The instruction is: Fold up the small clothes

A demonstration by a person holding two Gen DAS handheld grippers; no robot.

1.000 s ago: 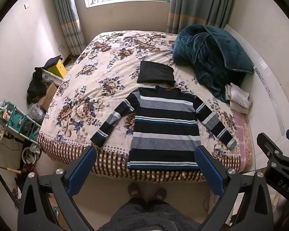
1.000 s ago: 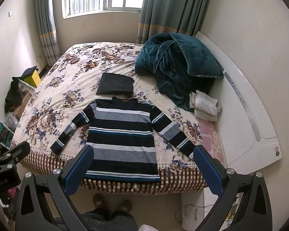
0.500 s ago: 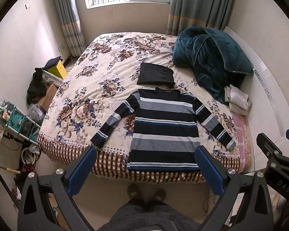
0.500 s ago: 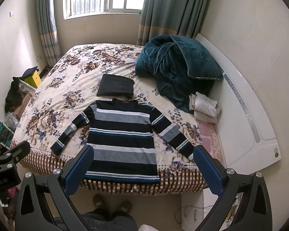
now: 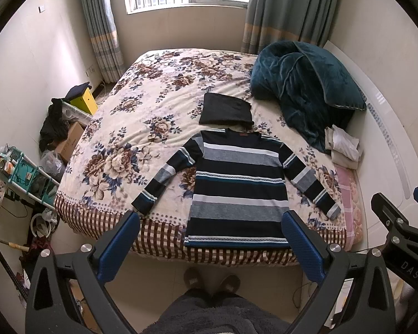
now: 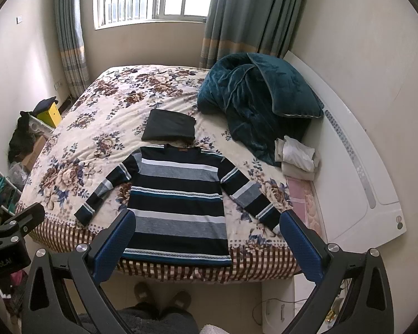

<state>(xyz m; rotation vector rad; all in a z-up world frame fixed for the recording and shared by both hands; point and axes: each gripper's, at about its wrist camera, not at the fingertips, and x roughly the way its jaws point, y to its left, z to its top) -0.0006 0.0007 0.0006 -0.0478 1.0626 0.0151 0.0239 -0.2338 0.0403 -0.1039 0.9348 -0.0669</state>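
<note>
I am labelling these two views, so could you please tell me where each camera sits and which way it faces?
Left wrist: on the left gripper, held high at the bed's foot, looking down at the striped sweater; open jaws, the person's slippers and the right gripper's edge show.
Right wrist: on the right gripper, further right, same direction; open jaws, slippers and the left gripper's edge show.
Shared: sweater, folded black garment, teal quilt, window.
</note>
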